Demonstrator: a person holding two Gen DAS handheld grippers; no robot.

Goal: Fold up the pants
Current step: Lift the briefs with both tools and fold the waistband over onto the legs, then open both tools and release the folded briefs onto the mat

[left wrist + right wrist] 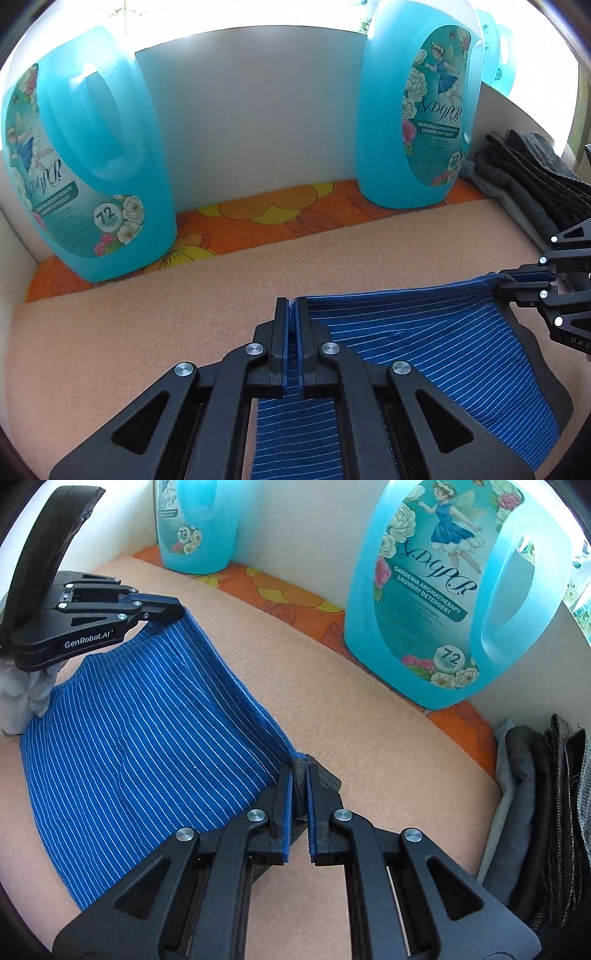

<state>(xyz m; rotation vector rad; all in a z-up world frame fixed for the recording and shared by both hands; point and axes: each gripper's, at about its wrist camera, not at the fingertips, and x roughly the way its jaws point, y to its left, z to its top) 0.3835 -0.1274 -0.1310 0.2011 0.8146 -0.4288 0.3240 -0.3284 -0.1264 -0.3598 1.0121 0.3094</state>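
left wrist view: left gripper [292, 306] pinches one corner of the pants [424, 332]. right gripper [299, 771] pinches the other corner, edge stretched between them above the mat [369, 720]

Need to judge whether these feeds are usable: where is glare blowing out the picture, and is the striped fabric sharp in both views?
Left wrist view: backlight washes out the top behind the detergent jugs; blue striped pants sharp, edges bowed by fisheye. Right wrist view: glare only at the far right rim; pants stripes crisp, left gripper clear.
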